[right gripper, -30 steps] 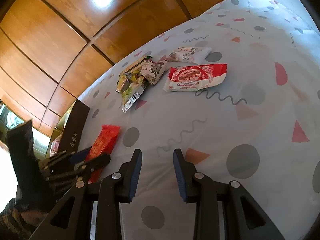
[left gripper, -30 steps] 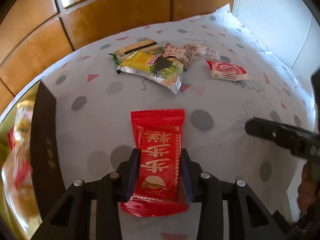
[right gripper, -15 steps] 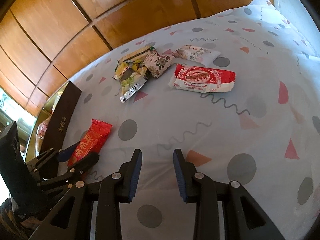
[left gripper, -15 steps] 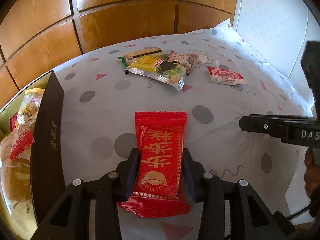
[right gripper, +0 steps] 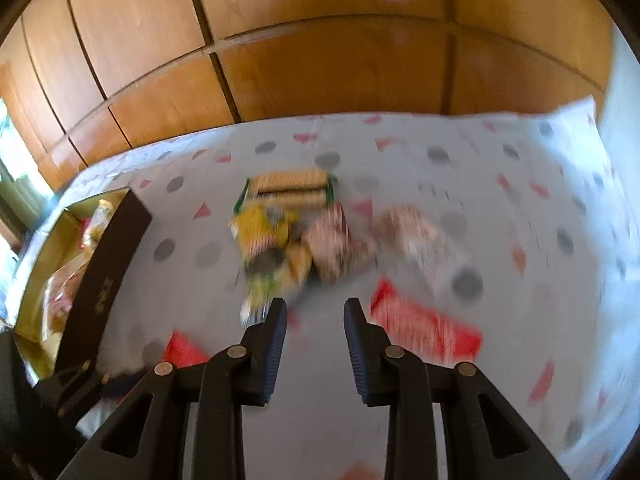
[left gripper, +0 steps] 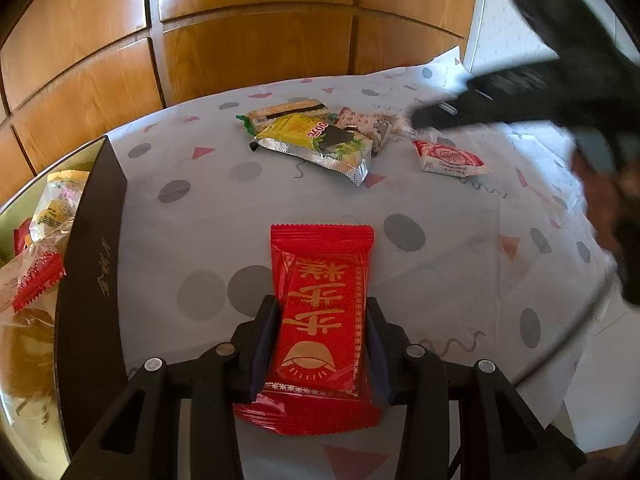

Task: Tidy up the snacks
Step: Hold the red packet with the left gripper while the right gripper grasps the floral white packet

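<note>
Swinging across the bed toward the pile at the far edge, the right gripper now shows in the left wrist view as a dark blur over the loose packets, and its own view has smeared; its jaws have just been closing a little, a narrow gap left, with nothing between them. Meanwhile the left gripper has barely shifted: its pads press both long sides of the red snack packet, whose long axis runs straight out along the fingers, the free end toward the far edge. What the coming move seems to turn on is the open box at the bedspread's left edge, lying just left of this held packet, so the left hand is much the nearer to drop it in.
</note>
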Demonstrator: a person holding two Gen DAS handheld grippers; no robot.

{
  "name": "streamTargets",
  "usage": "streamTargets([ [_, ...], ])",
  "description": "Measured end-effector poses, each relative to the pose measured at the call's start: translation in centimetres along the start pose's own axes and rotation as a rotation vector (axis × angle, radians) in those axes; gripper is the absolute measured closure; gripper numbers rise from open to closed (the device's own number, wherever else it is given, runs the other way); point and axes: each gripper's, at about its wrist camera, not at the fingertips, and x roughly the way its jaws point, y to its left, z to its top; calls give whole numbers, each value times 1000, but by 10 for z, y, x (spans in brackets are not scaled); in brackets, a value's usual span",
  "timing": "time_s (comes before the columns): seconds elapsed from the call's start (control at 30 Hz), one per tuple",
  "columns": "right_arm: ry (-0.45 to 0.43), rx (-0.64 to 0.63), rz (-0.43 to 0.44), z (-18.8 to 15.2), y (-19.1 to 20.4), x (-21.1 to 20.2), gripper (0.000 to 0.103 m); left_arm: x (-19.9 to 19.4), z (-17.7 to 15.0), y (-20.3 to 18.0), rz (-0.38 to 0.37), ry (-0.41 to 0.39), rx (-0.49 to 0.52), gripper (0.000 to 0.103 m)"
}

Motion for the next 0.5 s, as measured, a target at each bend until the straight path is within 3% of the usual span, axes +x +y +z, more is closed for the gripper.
streamTargets([
  [0.2, 121, -143, -64, 37, 12, 61, 72, 0, 1, 2, -12, 2, -6, 60],
  [0.4, 127, -294, -147, 41, 21, 73, 71, 1, 2, 3, -24, 2, -13, 59],
  [0.5, 134, -274, -126, 44, 15, 71, 71, 1, 2, 4, -26, 1, -19, 59],
])
